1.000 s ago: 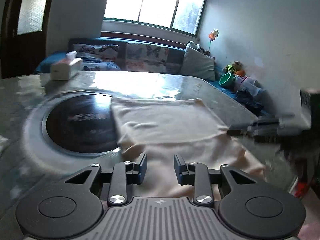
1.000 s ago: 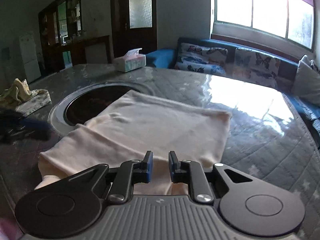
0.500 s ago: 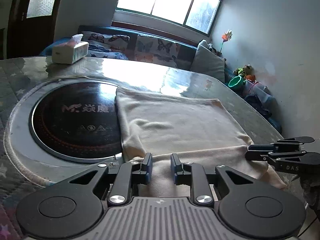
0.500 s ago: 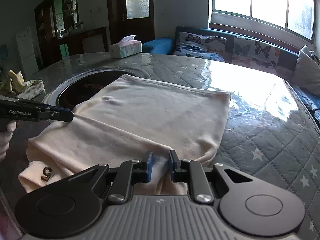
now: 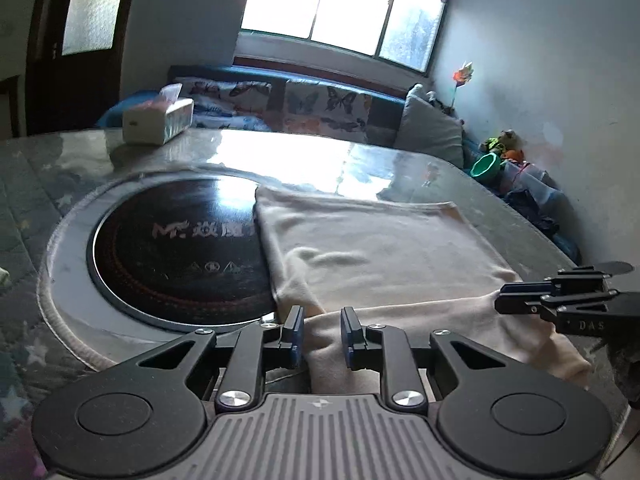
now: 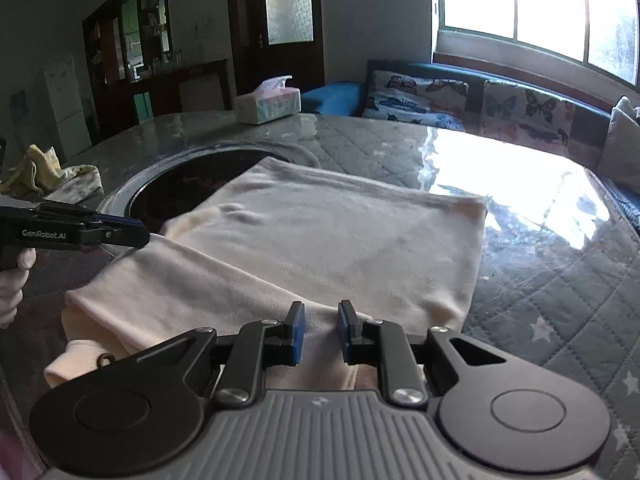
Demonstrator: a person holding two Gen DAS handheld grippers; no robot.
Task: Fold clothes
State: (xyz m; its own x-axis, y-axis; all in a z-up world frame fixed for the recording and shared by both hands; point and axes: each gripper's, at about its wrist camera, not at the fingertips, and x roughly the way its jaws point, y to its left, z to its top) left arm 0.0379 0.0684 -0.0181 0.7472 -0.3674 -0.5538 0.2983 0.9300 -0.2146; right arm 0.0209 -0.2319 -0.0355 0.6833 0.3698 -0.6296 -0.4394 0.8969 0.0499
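On the quilted table (image 6: 560, 288), the cream garment (image 6: 328, 240) lies partly folded, overlapping the round cooktop (image 5: 172, 248). Left gripper (image 5: 320, 334), whose jaws have just been closing, pinches its near edge; right gripper (image 6: 320, 332) pinches the same edge.

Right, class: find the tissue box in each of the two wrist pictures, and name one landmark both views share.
Left wrist view: the tissue box stands upper left, on the far edge of the table, before the sofa.
Right wrist view: the tissue box stands upper centre-left, on the table's far edge, below the dark door.
Shared landmark: the round black cooktop, partly under the cream garment.
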